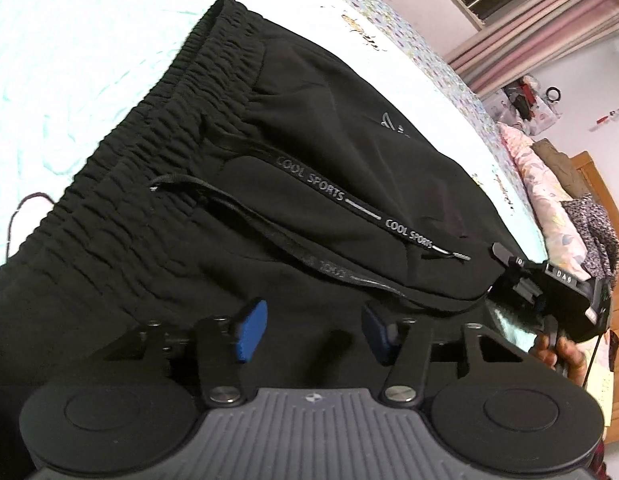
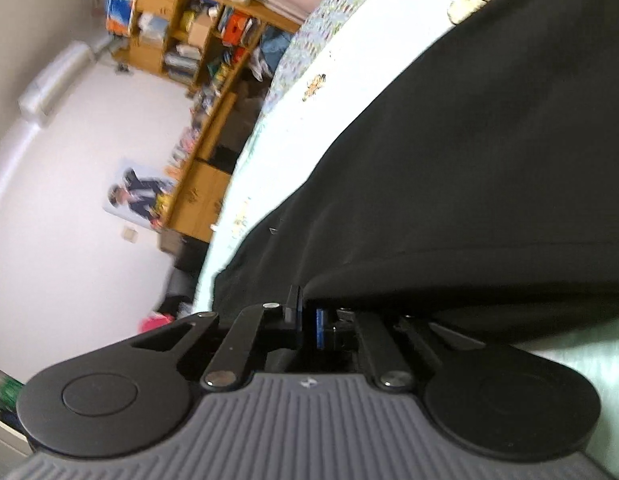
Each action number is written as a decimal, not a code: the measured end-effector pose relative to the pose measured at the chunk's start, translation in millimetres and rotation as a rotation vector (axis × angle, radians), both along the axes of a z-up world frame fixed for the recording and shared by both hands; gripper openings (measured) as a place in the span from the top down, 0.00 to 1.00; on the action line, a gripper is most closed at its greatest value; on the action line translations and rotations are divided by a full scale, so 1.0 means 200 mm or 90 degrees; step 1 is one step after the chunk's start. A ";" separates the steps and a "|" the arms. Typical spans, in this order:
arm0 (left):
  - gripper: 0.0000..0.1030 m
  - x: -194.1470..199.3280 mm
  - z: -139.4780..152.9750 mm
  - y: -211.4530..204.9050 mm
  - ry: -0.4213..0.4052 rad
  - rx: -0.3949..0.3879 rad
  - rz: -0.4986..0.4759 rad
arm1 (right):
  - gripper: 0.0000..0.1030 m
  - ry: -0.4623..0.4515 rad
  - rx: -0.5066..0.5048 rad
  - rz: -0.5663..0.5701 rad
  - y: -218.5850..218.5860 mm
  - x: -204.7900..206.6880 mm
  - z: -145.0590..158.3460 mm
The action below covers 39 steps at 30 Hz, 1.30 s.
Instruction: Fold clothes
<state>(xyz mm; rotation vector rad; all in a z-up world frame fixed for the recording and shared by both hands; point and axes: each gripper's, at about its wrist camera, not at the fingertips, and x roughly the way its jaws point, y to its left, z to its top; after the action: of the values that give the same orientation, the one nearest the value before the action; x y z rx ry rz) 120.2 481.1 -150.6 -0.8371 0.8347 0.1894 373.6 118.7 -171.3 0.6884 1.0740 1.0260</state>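
Left claw (image 1: 313, 330): jaws stood wide apart, blue pads (image 1: 251, 330) clear of each other, nothing gripped. It hovered over the near part of the black pants (image 1: 293, 168), which lay spread on the bed (image 1: 69, 80). Waistband (image 1: 157, 120) ran up and left from the claw; drawstring (image 1: 341, 204) printed "COOL SPORTS" lay loose across the fabric just ahead of the pads.

Right claw (image 2: 307, 322): jaws drawn nearly together, only a thin gap between the pads. A fold of the pants (image 2: 489, 160) hung over and just past the fingertips; whether cloth was actually pinched could not be told. In the left view this claw (image 1: 549, 284) sat at the pants' right edge, with a hand (image 1: 557, 354) behind it.

Containers: wooden shelves (image 2: 189, 32) against the far wall, packed with boxes and books, well apart from the bed.

Edges and room: bare sheet lay open left of the waistband and beyond the pants. Pillows (image 1: 549, 192) lay at the bed's far right end. In the right view the bed edge (image 2: 245, 160) ran just beside the pants, floor below.
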 end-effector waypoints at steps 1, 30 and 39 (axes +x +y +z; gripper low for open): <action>0.53 0.00 0.00 0.00 0.001 0.001 0.001 | 0.94 -0.021 -0.017 0.009 0.04 0.01 0.01; 0.02 0.13 0.29 -0.88 -0.024 0.235 -0.145 | 0.33 -0.339 -0.199 0.026 -0.95 -0.73 0.13; 0.02 0.17 0.13 -1.10 0.110 0.304 -0.163 | 0.30 -0.338 -0.235 -0.014 -1.11 -0.98 0.05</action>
<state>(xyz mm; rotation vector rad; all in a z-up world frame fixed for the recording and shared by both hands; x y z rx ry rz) 153.7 261.9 -124.4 -0.2645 0.9979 0.2257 177.7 -103.4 -160.9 0.1115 0.7531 0.8888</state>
